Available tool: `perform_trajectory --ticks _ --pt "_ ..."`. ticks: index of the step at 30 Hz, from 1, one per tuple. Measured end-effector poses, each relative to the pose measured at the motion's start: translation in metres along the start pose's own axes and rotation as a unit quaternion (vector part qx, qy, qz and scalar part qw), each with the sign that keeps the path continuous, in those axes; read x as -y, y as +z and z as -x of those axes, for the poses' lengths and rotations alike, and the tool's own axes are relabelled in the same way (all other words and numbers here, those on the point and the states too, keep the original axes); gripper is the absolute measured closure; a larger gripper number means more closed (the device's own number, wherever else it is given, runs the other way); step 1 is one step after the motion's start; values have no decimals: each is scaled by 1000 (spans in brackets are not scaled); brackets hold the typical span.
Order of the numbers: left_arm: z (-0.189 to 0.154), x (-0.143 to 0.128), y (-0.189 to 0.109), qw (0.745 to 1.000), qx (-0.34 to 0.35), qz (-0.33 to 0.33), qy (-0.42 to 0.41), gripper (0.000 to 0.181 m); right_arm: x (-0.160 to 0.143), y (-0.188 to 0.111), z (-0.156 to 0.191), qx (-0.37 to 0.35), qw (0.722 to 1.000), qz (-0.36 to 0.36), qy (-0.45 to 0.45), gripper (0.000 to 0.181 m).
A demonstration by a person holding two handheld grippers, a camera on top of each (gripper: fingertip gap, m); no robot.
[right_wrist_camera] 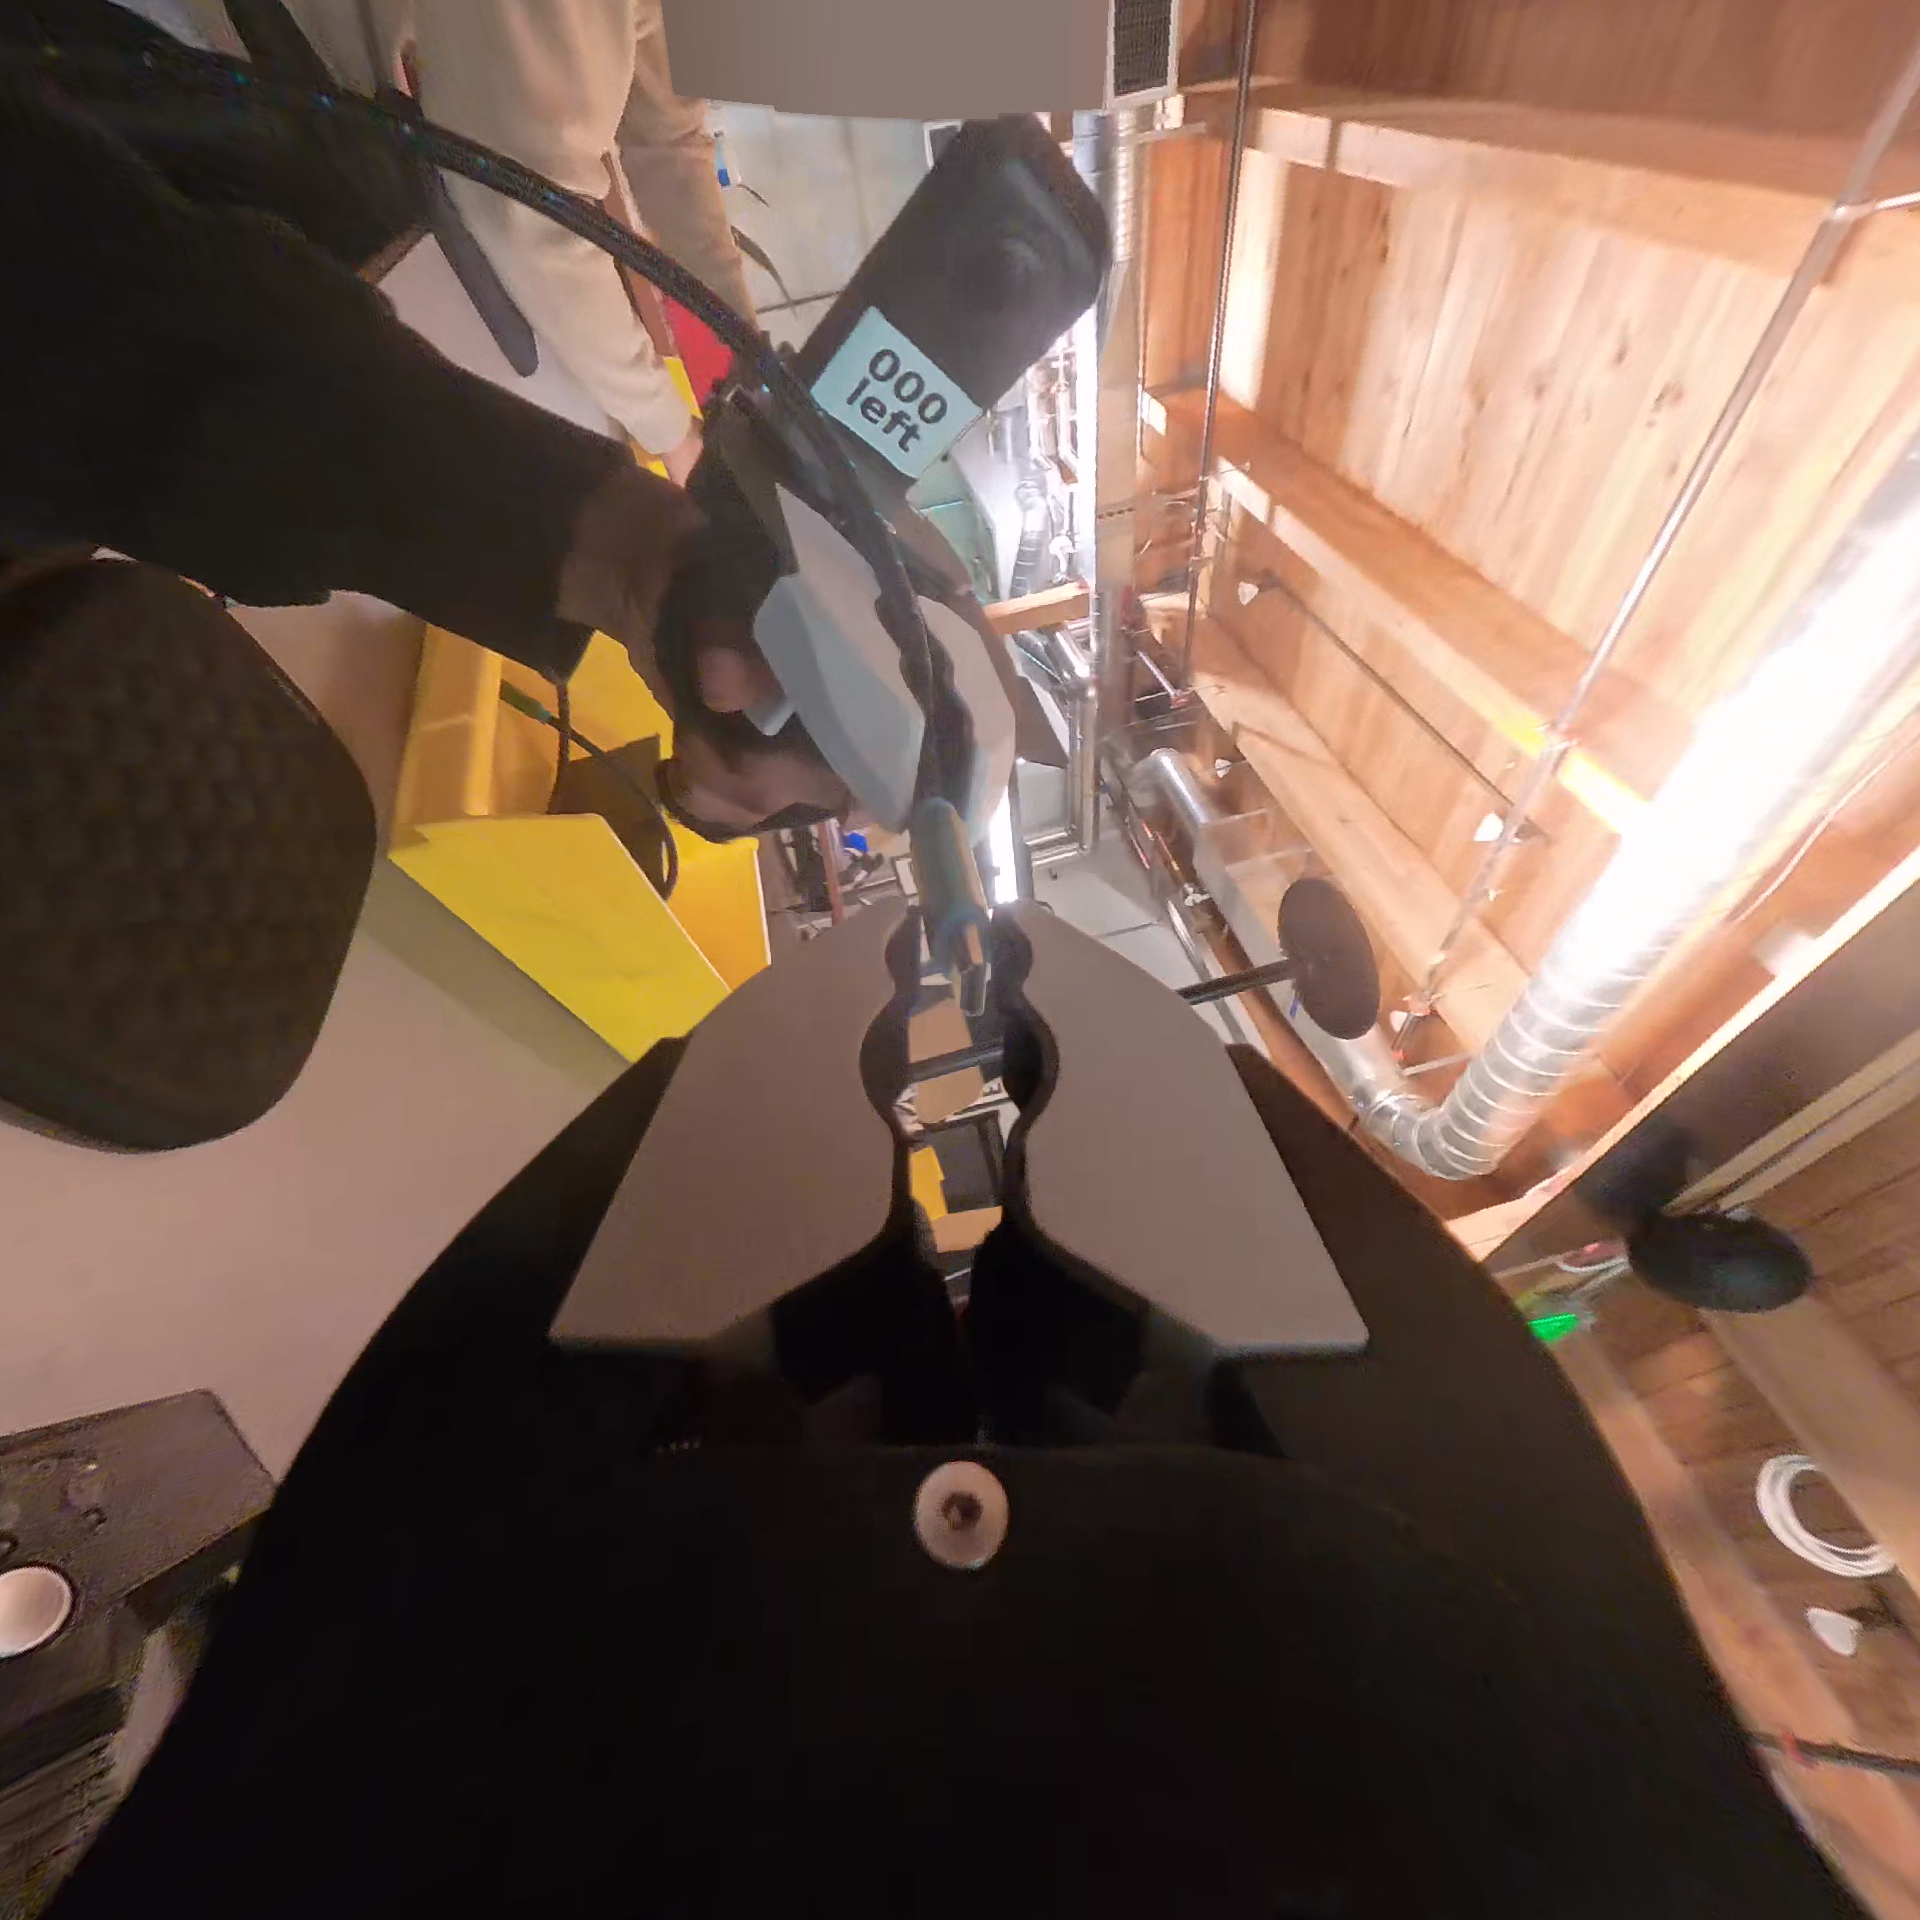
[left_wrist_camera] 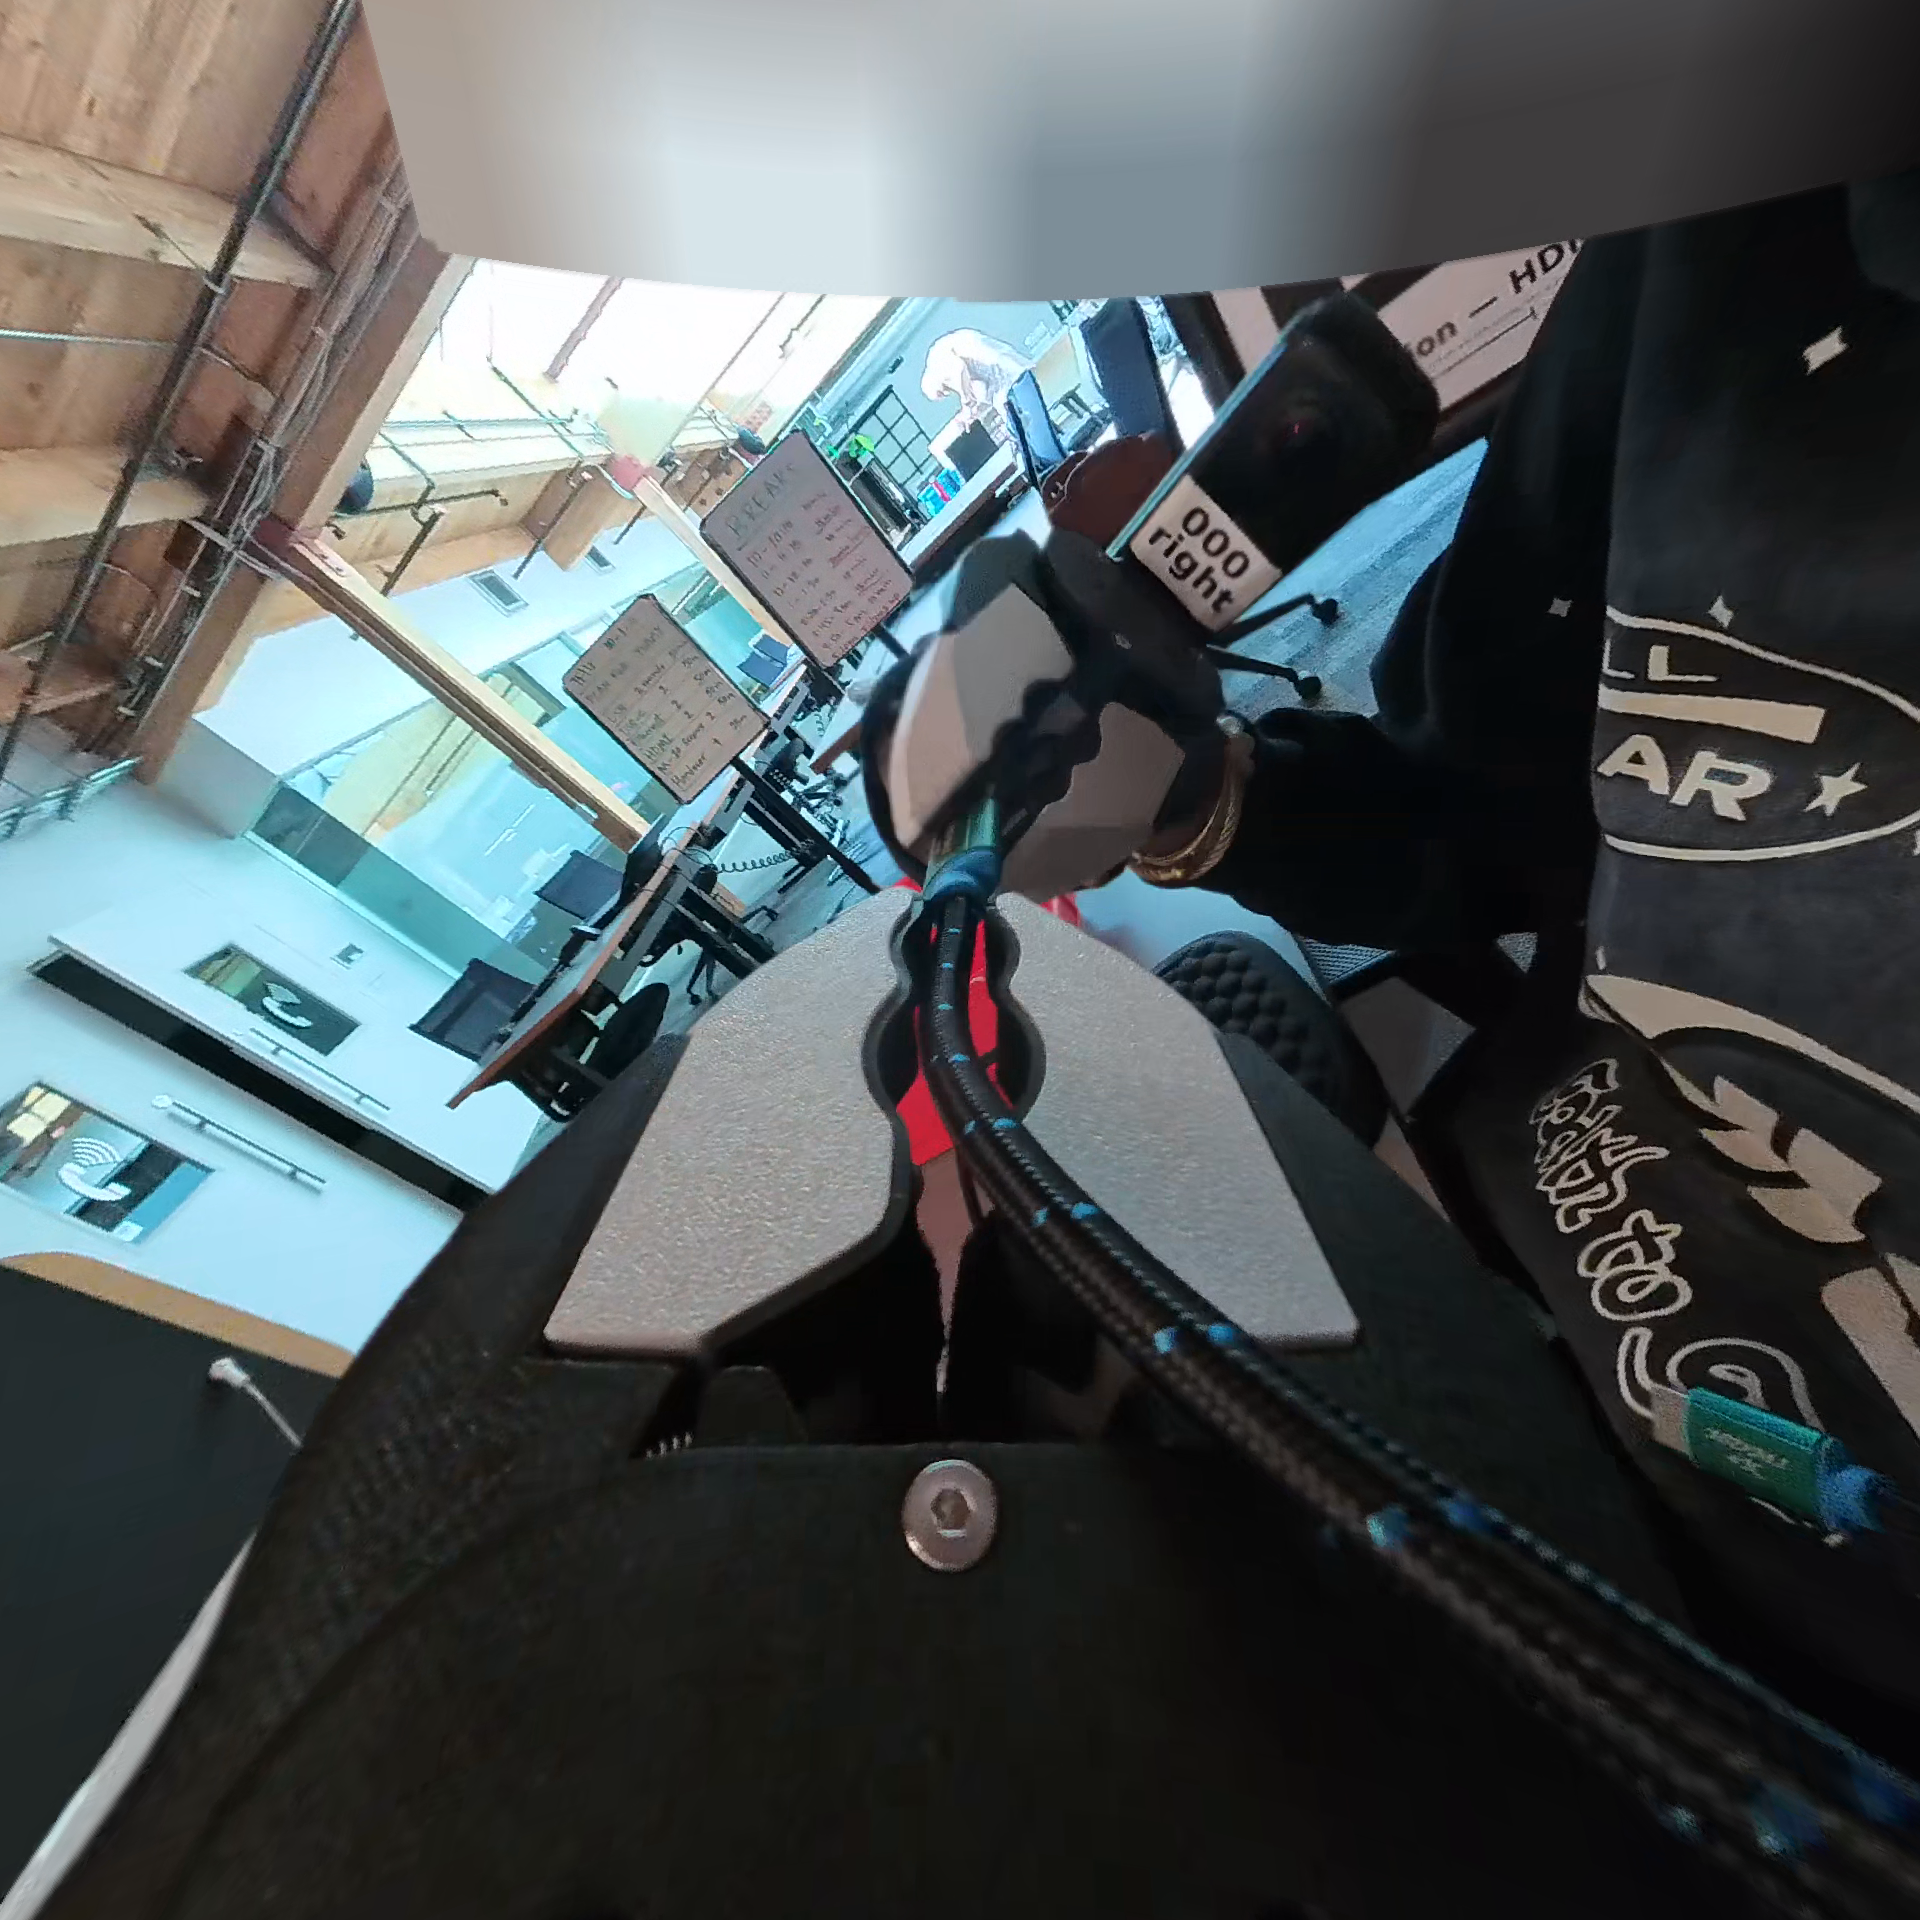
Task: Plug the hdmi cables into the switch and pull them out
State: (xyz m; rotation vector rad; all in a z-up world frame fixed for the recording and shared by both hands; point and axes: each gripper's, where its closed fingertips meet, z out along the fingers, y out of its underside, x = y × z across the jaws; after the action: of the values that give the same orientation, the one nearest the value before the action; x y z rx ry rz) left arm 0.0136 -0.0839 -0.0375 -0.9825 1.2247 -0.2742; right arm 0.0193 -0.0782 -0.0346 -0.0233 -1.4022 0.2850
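In the left wrist view my left gripper (left_wrist_camera: 945, 920) is shut on a black braided HDMI cable with blue flecks (left_wrist_camera: 1039, 1143), just behind its green plug (left_wrist_camera: 961, 847). My right gripper (left_wrist_camera: 982, 800) faces it and pinches that plug. In the right wrist view my right gripper (right_wrist_camera: 961, 930) is shut on the plug's metal tip (right_wrist_camera: 966, 971), with the left gripper (right_wrist_camera: 940, 805) close beyond it on the cable (right_wrist_camera: 665, 270). A second green plug (left_wrist_camera: 1756, 1455) hangs by a black sweatshirt. No switch is in view.
Both grippers are held up in the air near a person's black printed sweatshirt (left_wrist_camera: 1714, 748) and a black mesh chair (left_wrist_camera: 1257, 997). Yellow bins (right_wrist_camera: 561, 904), a person in beige (right_wrist_camera: 561, 208), desks with whiteboards (left_wrist_camera: 665, 707) and a silver duct (right_wrist_camera: 1538, 1039) lie beyond.
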Motion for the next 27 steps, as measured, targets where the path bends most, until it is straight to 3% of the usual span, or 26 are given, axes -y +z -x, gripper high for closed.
perform_trajectory --ticks 5,7,11,16,20,27 --pt "7 12 7 994 16 -38 -99 172 1 -4 -16 -61 996 12 -70 169" --pt "7 17 14 984 3 -61 -167 151 -5 -3 -20 -81 990 38 -112 170" --pt "11 14 25 966 -4 -67 -250 139 -13 -1 -18 -91 982 68 -148 170" --pt "26 4 27 967 60 -49 -244 150 -19 -1 -19 -92 978 97 -160 170" --pt "24 -4 29 971 67 -17 -230 154 -24 1 -19 -88 977 107 -160 170" --pt "26 -5 32 969 77 -15 -234 160 -29 2 -17 -86 975 125 -165 170"
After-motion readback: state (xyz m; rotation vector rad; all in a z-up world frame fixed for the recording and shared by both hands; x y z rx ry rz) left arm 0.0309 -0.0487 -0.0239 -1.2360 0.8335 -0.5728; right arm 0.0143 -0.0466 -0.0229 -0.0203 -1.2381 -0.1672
